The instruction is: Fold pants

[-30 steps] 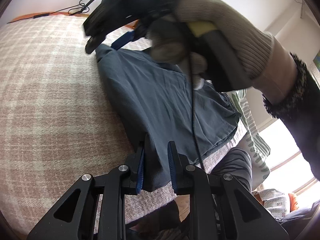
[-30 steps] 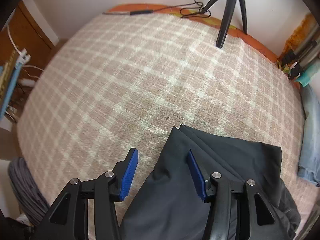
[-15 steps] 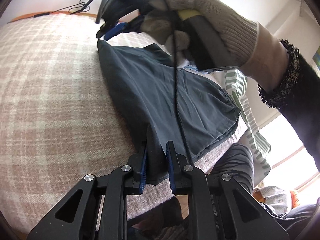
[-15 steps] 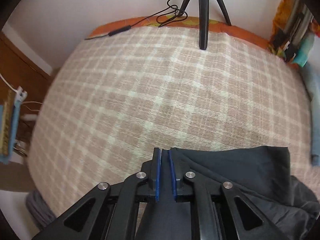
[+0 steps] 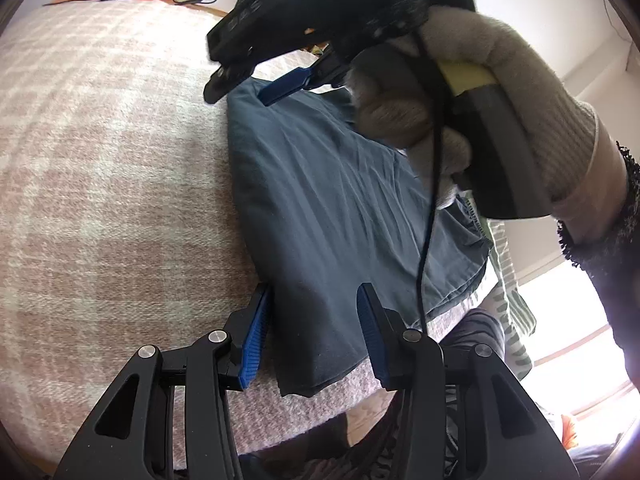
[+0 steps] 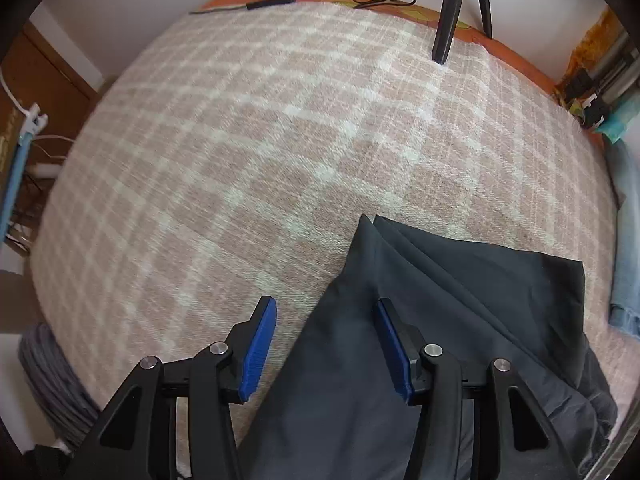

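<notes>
Two close wrist views low over the pants (image 5: 340,208), opposite ends, shared plaid blanket (image 6: 280,140).

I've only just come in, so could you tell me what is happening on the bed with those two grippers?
A person is folding dark grey pants on a bed covered with a pink plaid blanket. The pants lie folded over near the blanket's edge. Both handheld grippers are open: the left gripper straddles the near end of the fabric, and the right gripper, held in a gloved hand, hangs over the far end. Neither is clamping the cloth.
</notes>
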Demonstrator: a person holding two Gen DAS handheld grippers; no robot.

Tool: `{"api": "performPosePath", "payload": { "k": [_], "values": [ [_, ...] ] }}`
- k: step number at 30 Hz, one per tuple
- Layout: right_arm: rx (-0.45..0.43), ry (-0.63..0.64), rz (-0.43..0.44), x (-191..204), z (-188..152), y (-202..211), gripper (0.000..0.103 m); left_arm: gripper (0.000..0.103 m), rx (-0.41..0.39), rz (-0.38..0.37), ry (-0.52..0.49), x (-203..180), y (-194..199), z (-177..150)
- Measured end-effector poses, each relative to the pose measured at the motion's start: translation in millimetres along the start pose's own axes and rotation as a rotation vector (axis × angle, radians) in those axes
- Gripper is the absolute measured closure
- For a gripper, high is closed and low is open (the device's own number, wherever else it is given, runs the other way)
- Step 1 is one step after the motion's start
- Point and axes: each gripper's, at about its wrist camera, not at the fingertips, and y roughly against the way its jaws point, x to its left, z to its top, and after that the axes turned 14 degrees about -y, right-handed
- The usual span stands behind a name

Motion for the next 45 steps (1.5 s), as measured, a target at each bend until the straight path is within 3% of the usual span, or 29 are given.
{"api": "performPosePath", "payload": {
  "k": [4,10,13,15,17,19,30,37,45],
  "values": [
    [0.019,0.001,-0.028,2,-2,-12,0.051,0.062,0.004,0.036,-0.026,-6,0,3],
    [-0.007,-0.028,0.0,-10,-2,-9,0.082,0.06,0.024,0.067,0.003,-4,-7,4],
    [0.002,-0.077,0.072,-32,7,-10,0.088,0.063,0.008,0.026,0.044,4,-12,6],
    [-0.001,-0.085,0.094,-38,8,-9,0.089,0.066,0.013,0.025,0.032,2,-15,9],
    [-0.005,-0.088,0.107,-41,7,-8,0.091,0.08,0.026,0.042,0.004,-4,-18,11],
    [-0.012,-0.087,0.118,-43,7,-5,0.092,0.085,0.028,0.062,-0.024,-8,-18,13],
    [-0.056,-0.081,0.193,-54,0,24,0.097,0.092,0.001,0.102,-0.136,-37,-31,15],
    [-0.087,-0.084,0.221,-62,-2,32,0.1,0.096,-0.013,0.057,-0.149,-46,-35,21],
    [-0.165,-0.112,0.278,-89,-14,64,0.101,0.098,-0.028,-0.081,-0.111,-51,-32,37]
  ]
}}
